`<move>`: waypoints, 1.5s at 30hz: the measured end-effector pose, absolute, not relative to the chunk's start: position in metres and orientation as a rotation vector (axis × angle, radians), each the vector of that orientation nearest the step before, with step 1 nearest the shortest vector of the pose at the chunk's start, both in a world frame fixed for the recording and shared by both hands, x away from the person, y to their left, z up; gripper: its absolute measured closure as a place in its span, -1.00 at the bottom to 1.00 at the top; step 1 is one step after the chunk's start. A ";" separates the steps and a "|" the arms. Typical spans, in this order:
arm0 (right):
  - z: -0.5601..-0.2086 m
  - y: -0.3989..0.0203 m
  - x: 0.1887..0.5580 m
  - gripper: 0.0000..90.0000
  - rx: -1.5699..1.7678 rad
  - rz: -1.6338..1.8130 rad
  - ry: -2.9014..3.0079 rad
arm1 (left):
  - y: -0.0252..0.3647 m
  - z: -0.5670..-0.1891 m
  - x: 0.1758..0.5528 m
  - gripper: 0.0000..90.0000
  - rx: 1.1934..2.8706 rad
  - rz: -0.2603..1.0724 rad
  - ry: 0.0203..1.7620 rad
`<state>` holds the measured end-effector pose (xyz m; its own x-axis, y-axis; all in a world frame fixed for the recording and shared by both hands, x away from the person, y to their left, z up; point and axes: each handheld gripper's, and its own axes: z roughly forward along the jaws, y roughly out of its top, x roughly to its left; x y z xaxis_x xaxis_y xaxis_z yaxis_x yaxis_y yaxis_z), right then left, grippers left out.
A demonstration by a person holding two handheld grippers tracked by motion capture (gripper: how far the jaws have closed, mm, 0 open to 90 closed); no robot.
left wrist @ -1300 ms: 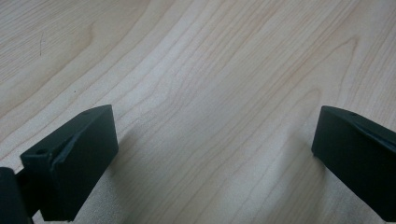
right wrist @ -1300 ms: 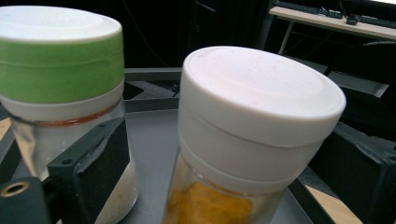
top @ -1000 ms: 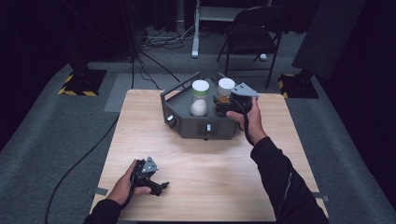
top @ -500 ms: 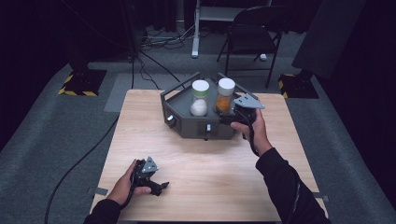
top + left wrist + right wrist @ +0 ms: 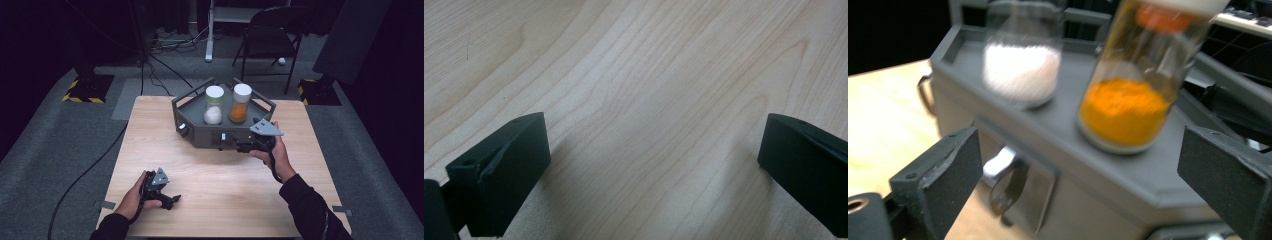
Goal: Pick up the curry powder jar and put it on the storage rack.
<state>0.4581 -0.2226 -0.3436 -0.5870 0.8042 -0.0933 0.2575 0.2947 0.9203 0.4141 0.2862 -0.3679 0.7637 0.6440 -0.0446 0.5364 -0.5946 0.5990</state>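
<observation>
Sitting on a pale wood bench (image 5: 200, 165) over grey carpet (image 5: 60, 150), the grey box (image 5: 200, 127) holds two jars. Both tools, left (image 5: 167, 200) and right (image 5: 240, 148), gape apart, gripping nothing.

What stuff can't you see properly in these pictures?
- Clear jar of orange powder: its white lid is cut off by the top edge in the right gripper view.
- Clear jar of white powder: blurred there.
- Small metal knobs on the grey box: too small in the high view to tell what they are.
</observation>
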 end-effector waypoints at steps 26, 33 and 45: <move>-0.391 -0.256 0.427 -0.93 0.880 1.151 2.367 | 0.286 -0.368 0.414 -0.99 2.354 0.236 0.882; -0.399 -0.280 0.427 -0.93 0.898 1.126 2.455 | 0.286 -0.368 0.414 -0.99 2.354 0.236 0.882; -0.409 -0.315 0.435 -0.98 0.937 1.118 2.584 | 0.286 -0.367 0.413 -0.99 2.355 0.238 0.888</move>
<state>0.4352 -0.3151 -0.4086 -0.7867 0.6114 0.0851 0.4807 0.5202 0.7059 0.4128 0.2858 -0.3674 0.7598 0.6487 -0.0428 0.5402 -0.5934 0.5967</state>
